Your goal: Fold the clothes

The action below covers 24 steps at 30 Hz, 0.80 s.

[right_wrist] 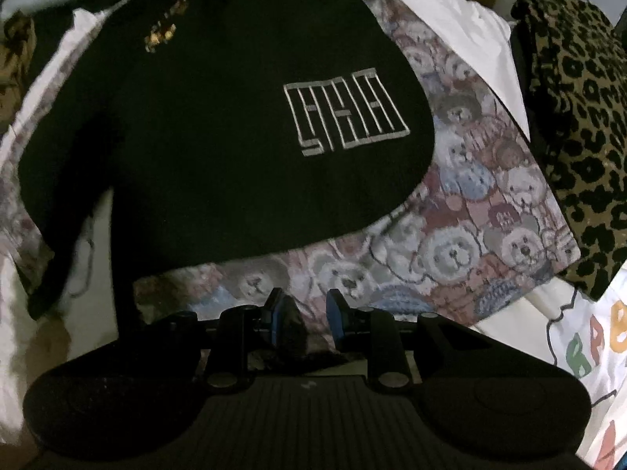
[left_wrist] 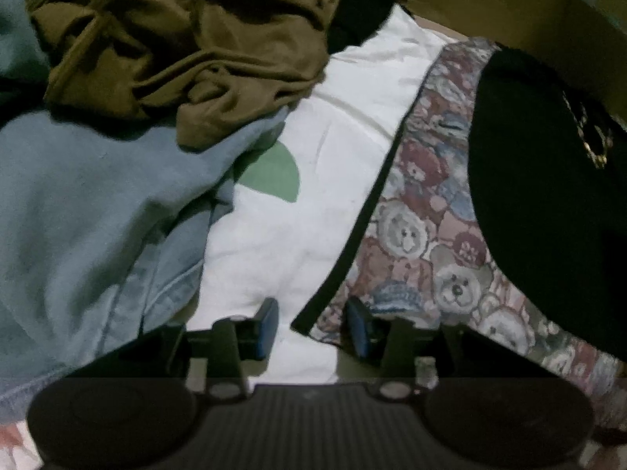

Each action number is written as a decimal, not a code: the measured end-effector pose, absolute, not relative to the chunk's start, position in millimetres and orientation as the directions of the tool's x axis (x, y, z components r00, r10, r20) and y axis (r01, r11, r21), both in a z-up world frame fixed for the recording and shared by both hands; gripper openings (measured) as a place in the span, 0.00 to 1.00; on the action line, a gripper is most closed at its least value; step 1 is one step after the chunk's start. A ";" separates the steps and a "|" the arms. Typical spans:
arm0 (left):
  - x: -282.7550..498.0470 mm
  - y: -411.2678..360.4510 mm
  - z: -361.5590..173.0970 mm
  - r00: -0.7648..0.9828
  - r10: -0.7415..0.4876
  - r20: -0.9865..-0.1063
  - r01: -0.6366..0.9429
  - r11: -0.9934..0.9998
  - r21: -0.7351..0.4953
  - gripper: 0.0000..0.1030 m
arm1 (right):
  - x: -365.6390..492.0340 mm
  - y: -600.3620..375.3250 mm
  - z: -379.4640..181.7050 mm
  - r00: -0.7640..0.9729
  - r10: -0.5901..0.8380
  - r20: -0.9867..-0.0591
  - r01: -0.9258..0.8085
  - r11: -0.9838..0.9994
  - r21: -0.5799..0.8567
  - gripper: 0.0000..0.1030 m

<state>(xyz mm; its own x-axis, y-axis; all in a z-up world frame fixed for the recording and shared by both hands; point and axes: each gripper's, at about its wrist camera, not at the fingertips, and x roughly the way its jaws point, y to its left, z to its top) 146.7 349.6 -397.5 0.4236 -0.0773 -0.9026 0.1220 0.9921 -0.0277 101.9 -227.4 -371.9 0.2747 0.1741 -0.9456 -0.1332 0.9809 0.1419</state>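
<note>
A black top (right_wrist: 203, 125) with a grey block logo (right_wrist: 345, 117) lies spread on a teddy-bear print cloth (right_wrist: 450, 243). In the left wrist view the black top (left_wrist: 548, 196) is at the right on the bear cloth (left_wrist: 423, 215). My left gripper (left_wrist: 311, 325) is open, its jaws on either side of the bear cloth's dark-edged corner, over the white sheet (left_wrist: 313, 215). My right gripper (right_wrist: 301, 317) is open just above the bear cloth, with a dark fold of fabric (right_wrist: 292, 329) between its jaws, below the black top's lower edge.
A crumpled olive-brown garment (left_wrist: 188, 51) lies on a light blue garment (left_wrist: 90, 211) to the left. A leopard-print piece (right_wrist: 580, 129) lies at the right. A white cloth with coloured letters (right_wrist: 588, 348) lies at the lower right.
</note>
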 end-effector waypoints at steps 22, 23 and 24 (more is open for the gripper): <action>150.7 350.0 -395.2 0.379 -0.138 -0.915 0.286 0.958 -0.026 0.24 | 98.7 -206.3 -366.6 0.282 0.271 -0.920 -0.205 0.954 0.218 0.29; 150.1 349.2 -395.2 0.384 -0.130 -0.914 0.289 0.957 -0.015 0.18 | 98.9 -205.7 -367.0 0.281 0.273 -0.920 -0.204 0.954 0.221 0.29; 149.5 347.1 -394.5 0.391 -0.117 -0.913 0.293 0.956 0.003 0.10 | 99.0 -204.4 -366.8 0.281 0.274 -0.920 -0.209 0.953 0.220 0.29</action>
<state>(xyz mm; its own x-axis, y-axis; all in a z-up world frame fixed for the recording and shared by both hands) 149.5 347.1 -394.5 0.3914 -0.1170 -0.9128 0.2933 0.9560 0.0032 99.0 -204.4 -366.8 0.2805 0.2741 -0.9199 -0.2093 0.9528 0.2201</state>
